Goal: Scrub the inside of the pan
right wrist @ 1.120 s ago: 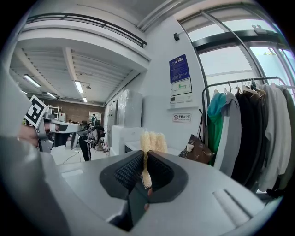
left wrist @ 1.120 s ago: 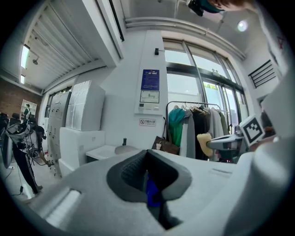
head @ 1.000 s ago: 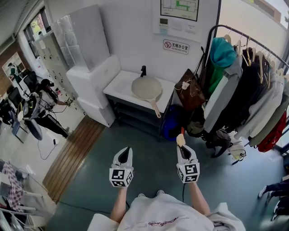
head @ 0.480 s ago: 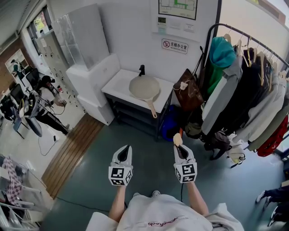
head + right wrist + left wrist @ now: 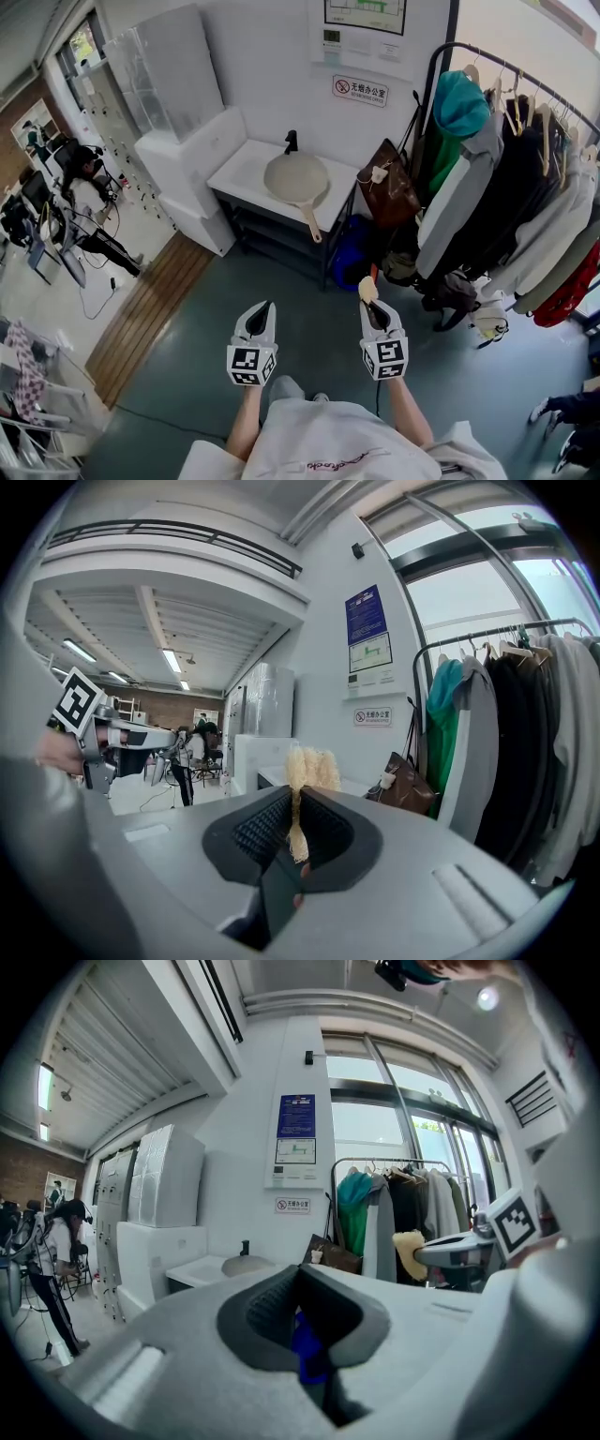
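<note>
A beige pan (image 5: 296, 179) lies on the white table (image 5: 242, 171) against the far wall, its handle pointing toward me; it shows small in the left gripper view as the pan (image 5: 246, 1265). Both grippers are held over the floor, well short of the table. My right gripper (image 5: 368, 296) is shut on a pale yellow scrubber (image 5: 368, 290), whose fluffy top stands above the jaws as the scrubber (image 5: 306, 768). My left gripper (image 5: 262, 314) is shut with nothing between its jaws.
A clothes rack (image 5: 525, 178) full of garments stands at the right, with a brown bag (image 5: 386, 194) hanging beside the table. White cabinets (image 5: 183, 159) sit left of the table. A person (image 5: 80, 202) stands at desks far left. A wooden strip (image 5: 155, 319) crosses the grey floor.
The table and pan have drifted slightly down and left in the head view as I come a little closer. Both grippers keep their pose and their grip.
</note>
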A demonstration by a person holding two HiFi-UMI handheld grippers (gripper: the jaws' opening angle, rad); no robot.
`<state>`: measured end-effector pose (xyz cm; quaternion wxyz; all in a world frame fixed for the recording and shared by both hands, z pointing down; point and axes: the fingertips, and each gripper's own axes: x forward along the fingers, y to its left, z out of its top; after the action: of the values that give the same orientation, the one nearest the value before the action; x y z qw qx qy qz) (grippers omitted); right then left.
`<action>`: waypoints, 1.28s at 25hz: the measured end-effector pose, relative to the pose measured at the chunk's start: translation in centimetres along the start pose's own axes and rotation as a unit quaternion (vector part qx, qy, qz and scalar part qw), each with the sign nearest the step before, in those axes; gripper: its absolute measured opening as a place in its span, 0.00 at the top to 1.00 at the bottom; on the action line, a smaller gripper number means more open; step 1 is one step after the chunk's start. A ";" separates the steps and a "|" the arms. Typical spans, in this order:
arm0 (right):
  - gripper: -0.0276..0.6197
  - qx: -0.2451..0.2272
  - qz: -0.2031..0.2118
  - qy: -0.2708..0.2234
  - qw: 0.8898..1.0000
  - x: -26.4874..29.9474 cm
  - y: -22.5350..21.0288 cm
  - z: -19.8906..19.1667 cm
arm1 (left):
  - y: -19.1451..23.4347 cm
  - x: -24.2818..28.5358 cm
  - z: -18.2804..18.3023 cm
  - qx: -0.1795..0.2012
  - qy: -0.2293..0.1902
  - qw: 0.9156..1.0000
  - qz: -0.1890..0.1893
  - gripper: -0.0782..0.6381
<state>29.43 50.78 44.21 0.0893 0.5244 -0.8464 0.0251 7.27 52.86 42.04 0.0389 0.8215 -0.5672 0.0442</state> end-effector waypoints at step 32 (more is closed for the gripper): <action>0.91 -0.021 -0.018 0.012 1.000 18.0 -2.7 2.7 | 11.6 15.9 0.6 -0.015 -0.005 1.000 -0.026 0.89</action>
<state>23.68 33.33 44.57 0.1111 0.5369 -0.8362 0.0118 2.07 33.90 43.46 0.0502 0.8354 -0.5465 0.0307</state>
